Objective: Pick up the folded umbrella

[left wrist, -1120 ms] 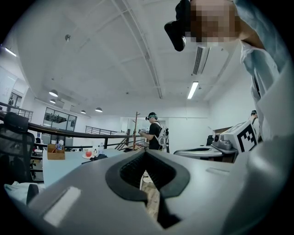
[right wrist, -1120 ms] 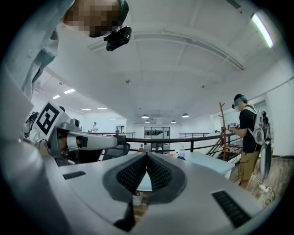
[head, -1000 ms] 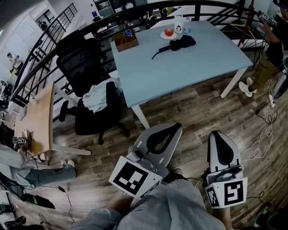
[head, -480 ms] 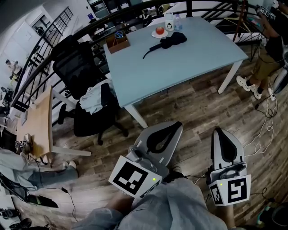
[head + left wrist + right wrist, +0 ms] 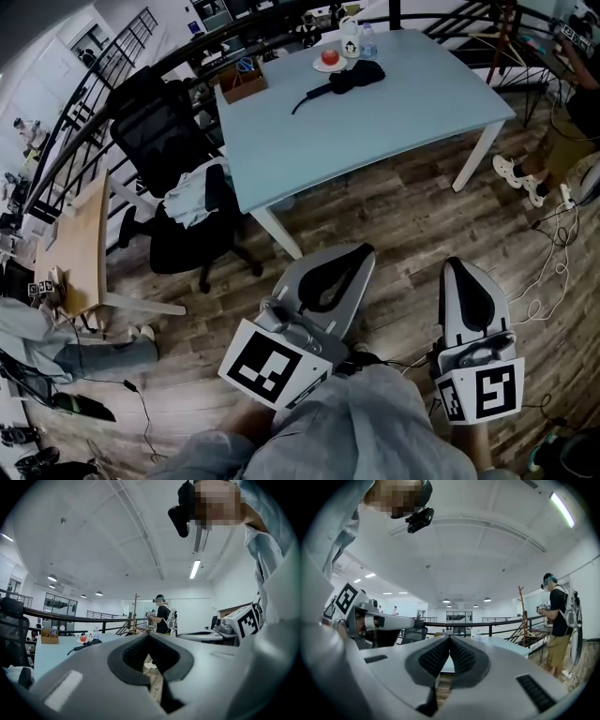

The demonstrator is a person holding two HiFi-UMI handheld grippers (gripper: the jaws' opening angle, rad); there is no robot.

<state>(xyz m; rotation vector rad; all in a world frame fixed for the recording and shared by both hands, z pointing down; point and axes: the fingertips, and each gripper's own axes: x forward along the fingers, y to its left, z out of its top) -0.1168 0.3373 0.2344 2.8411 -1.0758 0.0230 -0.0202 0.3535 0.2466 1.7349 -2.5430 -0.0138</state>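
Light blue desk [image 5: 394, 122] has slid up-frame — black folded umbrella [image 5: 349, 79] on it, small, details indistinct.
Left hand-held gripper [image 5: 359, 253] and right hand-held gripper [image 5: 457, 266] — jaws together, empty.

Folded umbrella [image 5: 357, 75]: black, collapsed into a short, loosely bunched bundle. Lies flat on the pale blue table [image 5: 394, 122], toward the far edge, just beside a small plate [image 5: 329, 63] and a white mug [image 5: 349, 44]. Trails one thin dark end across the tabletop, leftward and nearer in the head view. Shows in the left gripper view [image 5: 89, 642] as a low dark shape, untouched.
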